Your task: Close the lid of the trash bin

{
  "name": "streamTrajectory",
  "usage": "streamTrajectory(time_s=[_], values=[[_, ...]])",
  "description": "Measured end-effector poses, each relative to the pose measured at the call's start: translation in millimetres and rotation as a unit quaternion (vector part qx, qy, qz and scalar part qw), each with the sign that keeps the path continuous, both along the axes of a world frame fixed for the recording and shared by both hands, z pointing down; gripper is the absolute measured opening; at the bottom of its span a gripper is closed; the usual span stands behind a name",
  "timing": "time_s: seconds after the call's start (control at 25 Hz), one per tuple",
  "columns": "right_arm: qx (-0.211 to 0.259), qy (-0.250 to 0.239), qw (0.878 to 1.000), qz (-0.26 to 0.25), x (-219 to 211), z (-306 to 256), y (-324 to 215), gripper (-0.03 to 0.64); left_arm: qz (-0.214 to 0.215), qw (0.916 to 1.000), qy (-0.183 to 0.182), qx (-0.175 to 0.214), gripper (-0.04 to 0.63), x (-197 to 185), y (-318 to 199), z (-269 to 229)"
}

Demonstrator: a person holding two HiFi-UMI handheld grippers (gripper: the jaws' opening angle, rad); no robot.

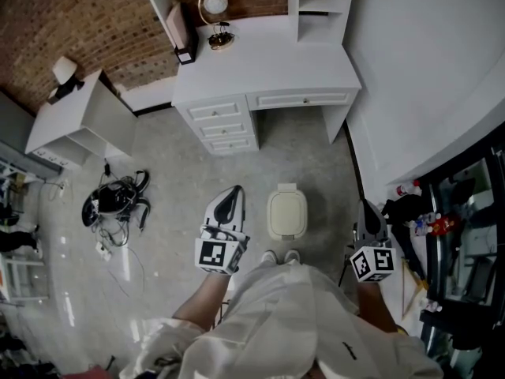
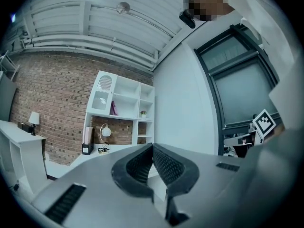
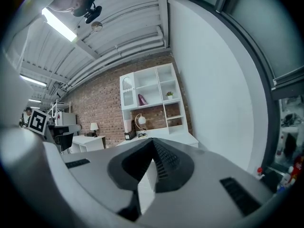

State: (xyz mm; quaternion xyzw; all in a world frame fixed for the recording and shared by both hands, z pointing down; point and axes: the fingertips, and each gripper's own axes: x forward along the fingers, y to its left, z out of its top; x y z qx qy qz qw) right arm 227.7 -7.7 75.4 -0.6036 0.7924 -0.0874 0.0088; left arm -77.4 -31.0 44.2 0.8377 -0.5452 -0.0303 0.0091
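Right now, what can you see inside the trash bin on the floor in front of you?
Nothing inside shows. From above, only the cream lid is visible, apparently lying flat over the trash bin. It covers the whole opening, so any contents are hidden.

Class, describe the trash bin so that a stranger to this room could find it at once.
Find the white desk with drawers. On the floor before it, just ahead of the person's shoes, stands the trash bin. It is the only cream, round-cornered box; the black cable tangle lies far left.
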Motion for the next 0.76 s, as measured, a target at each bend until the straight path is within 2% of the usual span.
streamTrajectory(time_s=[0.76], values=[[-0.002,0.000,1.000,-0.005,-9.9,2.2,-2.2,0.017,0.016,0.9999,0.003,-0.003,0.026,7.0,-2.5,4.8]])
